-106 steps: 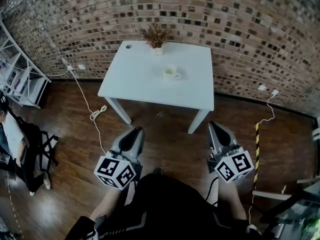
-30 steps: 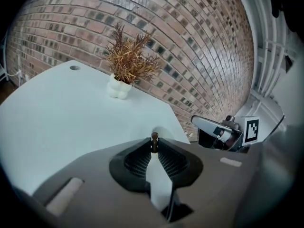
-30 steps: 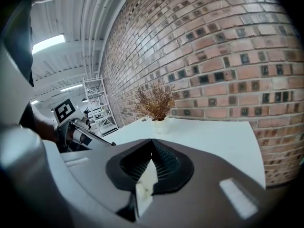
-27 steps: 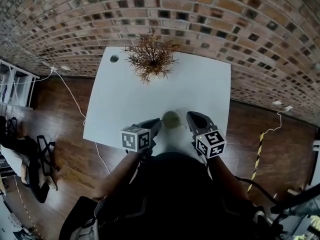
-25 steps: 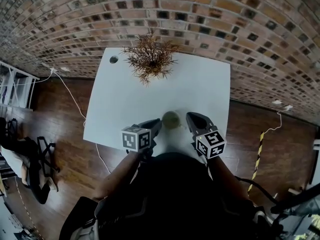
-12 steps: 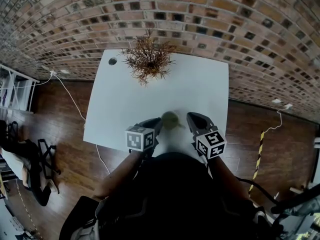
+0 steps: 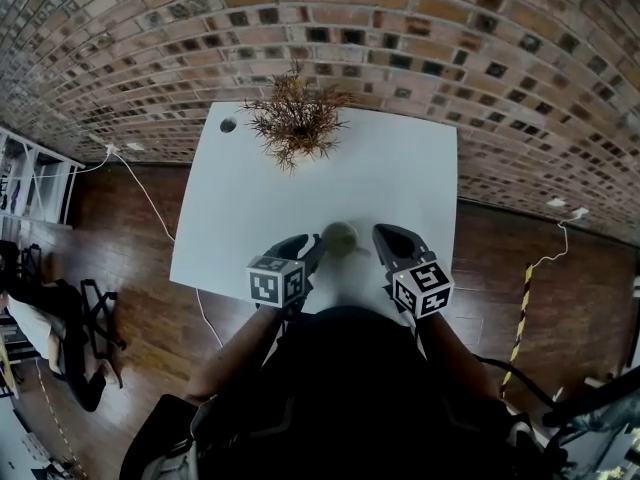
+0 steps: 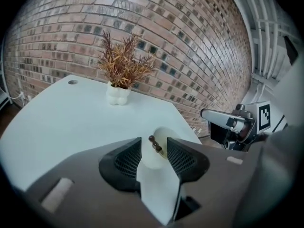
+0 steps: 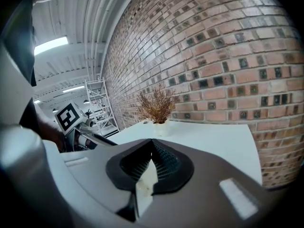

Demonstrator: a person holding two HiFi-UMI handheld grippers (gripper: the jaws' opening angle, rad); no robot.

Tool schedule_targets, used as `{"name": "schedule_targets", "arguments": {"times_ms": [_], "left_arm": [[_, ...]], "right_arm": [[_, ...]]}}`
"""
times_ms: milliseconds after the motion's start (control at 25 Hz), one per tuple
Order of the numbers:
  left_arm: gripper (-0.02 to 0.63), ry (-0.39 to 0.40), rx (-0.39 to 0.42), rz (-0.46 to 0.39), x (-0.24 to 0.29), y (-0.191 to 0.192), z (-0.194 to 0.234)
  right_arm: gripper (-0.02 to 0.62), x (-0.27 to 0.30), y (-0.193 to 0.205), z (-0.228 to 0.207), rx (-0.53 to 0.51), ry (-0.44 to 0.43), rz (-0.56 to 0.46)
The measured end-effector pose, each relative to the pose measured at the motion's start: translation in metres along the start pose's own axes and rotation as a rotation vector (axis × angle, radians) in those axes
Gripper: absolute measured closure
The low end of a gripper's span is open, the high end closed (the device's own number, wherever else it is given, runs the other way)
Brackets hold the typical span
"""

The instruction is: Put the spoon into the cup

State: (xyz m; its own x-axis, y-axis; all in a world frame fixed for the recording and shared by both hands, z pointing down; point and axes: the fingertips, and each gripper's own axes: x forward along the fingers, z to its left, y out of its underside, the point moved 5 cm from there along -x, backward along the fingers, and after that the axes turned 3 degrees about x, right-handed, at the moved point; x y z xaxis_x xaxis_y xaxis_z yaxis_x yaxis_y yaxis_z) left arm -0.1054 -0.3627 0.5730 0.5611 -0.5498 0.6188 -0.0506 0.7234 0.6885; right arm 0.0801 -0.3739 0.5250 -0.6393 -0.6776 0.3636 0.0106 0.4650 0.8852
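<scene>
A white cup (image 7: 340, 236) stands near the front edge of the white table (image 7: 260, 188). In the left gripper view a spoon (image 8: 155, 146) with a dark handle leans inside the cup (image 8: 148, 156). My left gripper (image 8: 154, 141) has just been opening and is open, its pads apart on either side of the handle without pressing on it. In the head view the left gripper (image 7: 310, 244) is just left of the cup. My right gripper (image 7: 386, 234) hovers just right of the cup, and the right gripper (image 9: 152, 144) has its tips together on nothing.
A dried plant (image 7: 297, 118) in a white pot (image 8: 118, 95) stands at the table's far edge, beside a cable hole (image 7: 228, 125). A brick wall rises behind the table. White shelving (image 7: 30, 168) and cables lie on the wooden floor to the left.
Since the oldest frame I have come from well back on the floor up to the table, with both grippers now beside the cup. Over the last second the left gripper's cube shifted slightly.
</scene>
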Motion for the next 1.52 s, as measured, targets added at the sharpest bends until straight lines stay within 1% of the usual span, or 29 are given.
{"name": "schedule_targets", "arguments": {"times_ms": [80,120,160,200,280,480,600,680,800,960,1120,1240,1360,1440,1520], "left_arm": [[0.447,-0.032,0.016,-0.039,-0.011,-0.006,0.000],[0.479,-0.050,0.028,-0.062,-0.017,-0.011,-0.001],[0.528,-0.065,0.037,-0.085,-0.023,-0.016,-0.001],[0.538,-0.076,0.042,-0.107,-0.029,-0.019,-0.003],[0.538,-0.090,0.050,-0.146,-0.041,-0.025,-0.007],[0.606,-0.124,0.082,-0.180,-0.065,-0.039,-0.016],[0.606,-0.122,0.084,-0.223,-0.079,-0.043,-0.027],[0.606,-0.129,0.072,-0.259,-0.087,-0.047,-0.032],[0.606,-0.123,0.072,-0.308,-0.097,-0.054,-0.040],[0.606,-0.117,0.097,-0.364,-0.122,-0.054,-0.049],[0.606,-0.094,0.129,-0.397,-0.140,-0.050,-0.060],[0.606,-0.051,0.154,-0.415,-0.160,-0.043,-0.064],[0.606,-0.018,0.168,-0.408,-0.182,-0.030,-0.060],[0.606,0.000,0.204,-0.403,-0.199,-0.019,-0.057],[0.606,0.009,0.234,-0.410,-0.217,-0.008,-0.052]], "right_arm": [[0.589,-0.002,-0.002,0.001,0.001,-0.008,-0.010],[0.589,-0.003,-0.004,0.001,0.000,-0.013,-0.015],[0.589,-0.004,-0.006,0.001,-0.001,-0.018,-0.020],[0.589,-0.005,-0.007,0.001,-0.004,-0.023,-0.025],[0.589,-0.009,-0.010,0.002,-0.009,-0.029,-0.035],[0.589,-0.018,-0.022,0.006,-0.018,-0.044,-0.058],[0.589,-0.027,-0.026,0.011,-0.028,-0.094,-0.071],[0.589,-0.031,-0.030,0.013,-0.065,-0.128,-0.081],[0.589,-0.037,-0.039,0.010,-0.109,-0.133,-0.087],[0.589,-0.042,-0.048,0.016,-0.108,-0.136,-0.113],[0.589,-0.058,-0.054,0.029,-0.110,-0.120,-0.137],[0.589,-0.068,-0.055,0.052,-0.117,-0.101,-0.150],[0.589,-0.081,-0.054,0.079,-0.108,-0.049,-0.155],[0.589,-0.093,-0.050,0.100,-0.096,-0.020,-0.166],[0.589,-0.102,-0.043,0.119,-0.106,0.019,-0.167]]}}
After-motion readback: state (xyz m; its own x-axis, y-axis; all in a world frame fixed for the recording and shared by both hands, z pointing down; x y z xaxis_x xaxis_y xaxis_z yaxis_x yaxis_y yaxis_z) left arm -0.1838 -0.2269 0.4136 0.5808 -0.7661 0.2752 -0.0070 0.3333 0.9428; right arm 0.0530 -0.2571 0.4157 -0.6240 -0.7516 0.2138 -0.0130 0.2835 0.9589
